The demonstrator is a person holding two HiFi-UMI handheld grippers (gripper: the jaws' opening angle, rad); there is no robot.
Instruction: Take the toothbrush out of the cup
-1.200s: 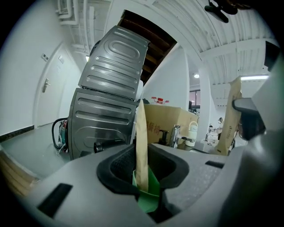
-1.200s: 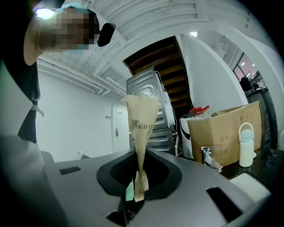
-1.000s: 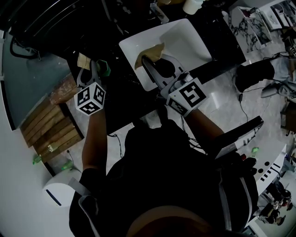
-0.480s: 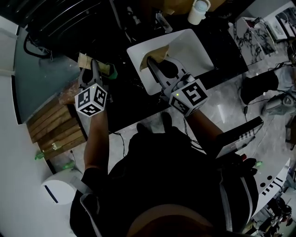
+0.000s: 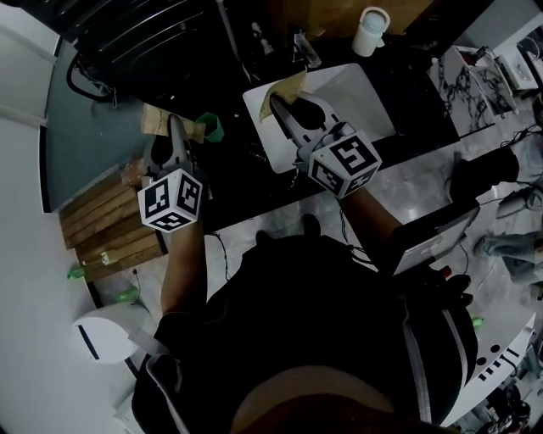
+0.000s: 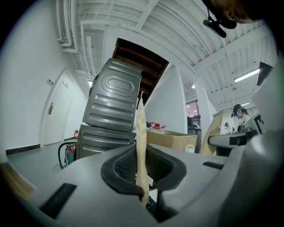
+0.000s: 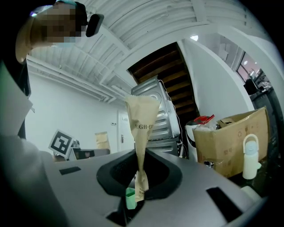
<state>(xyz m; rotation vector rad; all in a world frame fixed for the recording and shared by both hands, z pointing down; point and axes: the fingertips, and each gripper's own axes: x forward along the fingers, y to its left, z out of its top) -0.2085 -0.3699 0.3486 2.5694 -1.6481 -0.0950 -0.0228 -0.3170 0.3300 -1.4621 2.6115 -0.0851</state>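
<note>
My left gripper (image 5: 174, 129) is shut on a thin beige paper packet (image 6: 140, 146), seen edge-on and standing up between the pads (image 6: 120, 170). In the head view that packet (image 5: 158, 117) sits just left of a green cup (image 5: 210, 128) on the black counter. My right gripper (image 5: 277, 105) is held over the white sink (image 5: 366, 100), shut on a second beige printed paper packet (image 7: 143, 124) that sticks up from its jaws. A small green piece (image 7: 130, 198) shows just below that packet; I cannot tell what it is. No bare toothbrush is visible.
A white lidded jug (image 5: 371, 20) stands behind the sink. Wooden slats (image 5: 102, 225) lie to the left, with a white round device (image 5: 100, 339) on the floor. A ribbed grey metal cabinet (image 6: 113, 111) and a cardboard box (image 7: 230, 137) stand ahead.
My left gripper has risen with its packet, away from the green cup. The right gripper has lifted slightly over the sink, still holding its packet.
</note>
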